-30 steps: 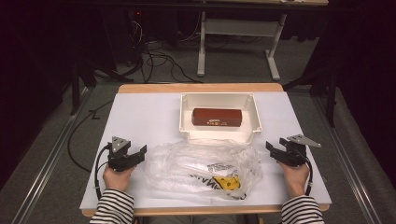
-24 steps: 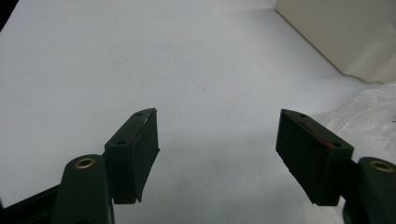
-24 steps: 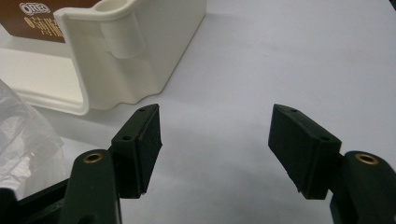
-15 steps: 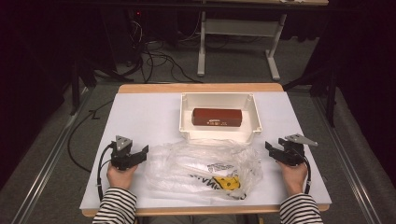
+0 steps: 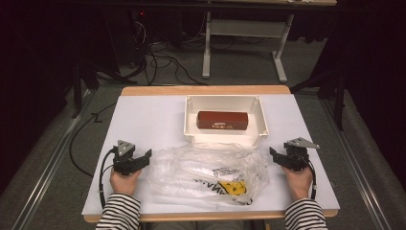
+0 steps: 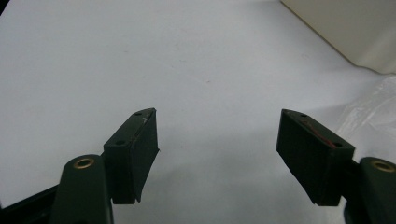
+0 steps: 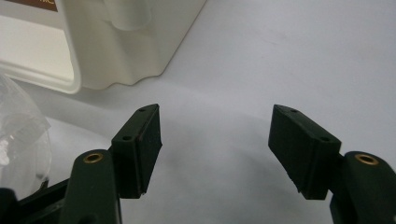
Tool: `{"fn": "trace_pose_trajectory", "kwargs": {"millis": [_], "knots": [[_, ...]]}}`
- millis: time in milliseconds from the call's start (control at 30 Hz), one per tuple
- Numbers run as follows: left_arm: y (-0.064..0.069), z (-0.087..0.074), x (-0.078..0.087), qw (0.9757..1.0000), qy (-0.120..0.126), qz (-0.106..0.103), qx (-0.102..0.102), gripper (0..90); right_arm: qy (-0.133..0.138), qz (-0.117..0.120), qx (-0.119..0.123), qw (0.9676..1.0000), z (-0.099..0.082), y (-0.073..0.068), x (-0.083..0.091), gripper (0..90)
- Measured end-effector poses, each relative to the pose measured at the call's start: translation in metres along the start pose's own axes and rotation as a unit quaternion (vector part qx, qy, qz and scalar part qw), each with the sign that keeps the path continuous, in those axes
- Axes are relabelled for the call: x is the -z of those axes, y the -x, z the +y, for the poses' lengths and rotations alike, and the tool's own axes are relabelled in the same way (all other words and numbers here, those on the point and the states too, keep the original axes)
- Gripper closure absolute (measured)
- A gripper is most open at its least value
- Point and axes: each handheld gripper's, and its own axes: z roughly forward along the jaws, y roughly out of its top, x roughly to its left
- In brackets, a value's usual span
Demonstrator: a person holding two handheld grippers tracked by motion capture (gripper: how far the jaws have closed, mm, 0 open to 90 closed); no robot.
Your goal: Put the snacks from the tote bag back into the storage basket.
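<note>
A crumpled clear plastic bag (image 5: 207, 173) with black print and a yellow patch lies at the table's front middle. Behind it stands a white tray (image 5: 191, 120) holding a brown rectangular box (image 5: 222, 120). My left gripper (image 5: 139, 160) rests on the table left of the bag, open, nothing between its jaws; its own view (image 6: 217, 133) looks over bare white table with the bag's edge (image 6: 373, 107) at right. My right gripper (image 5: 279, 157) sits right of the bag, open and empty; its view (image 7: 215, 126) has the tray's corner (image 7: 121, 51) ahead on the left.
The white table (image 5: 143, 120) has bare room at the left and right of the tray. A wooden strip runs along its far edge (image 5: 206, 90). Cables (image 5: 158, 60) and a desk frame (image 5: 239, 28) stand on the floor beyond.
Both hands with their grippers have drifted slightly toward the table's front edge. The bag, tray and box are where they were.
</note>
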Motion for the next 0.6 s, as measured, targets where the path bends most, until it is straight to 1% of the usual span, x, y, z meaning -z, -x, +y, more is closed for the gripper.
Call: {"fn": "trace_pose_trajectory", "kwargs": {"millis": [133,200,300,367,600], "knots": [[0.0032,-0.0009,0.0005,0.9999,0.004,0.003,-0.015,29.0,0.004,0.0,-0.005,1.0,-0.0004,0.0012,0.0011,34.2],[0.0042,-0.0011,0.0009,0.9998,0.004,0.005,-0.019,28.8,0.005,0.001,-0.007,1.0,-0.0006,0.0015,0.0012,34.1],[0.0039,-0.0015,0.0011,0.9998,0.007,0.005,-0.016,28.5,0.003,0.0,-0.007,1.0,-0.0006,0.0011,0.001,34.1],[0.0036,-0.0016,0.0012,0.9998,0.008,0.004,-0.015,28.4,0.004,0.0,-0.002,1.0,-0.0005,0.0011,0.0007,34.2],[0.003,-0.002,0.0019,0.9998,0.01,-0.002,-0.015,28.4,0.002,-0.002,-0.003,1.0,-0.0007,0.0003,0.0008,34.3]]}}
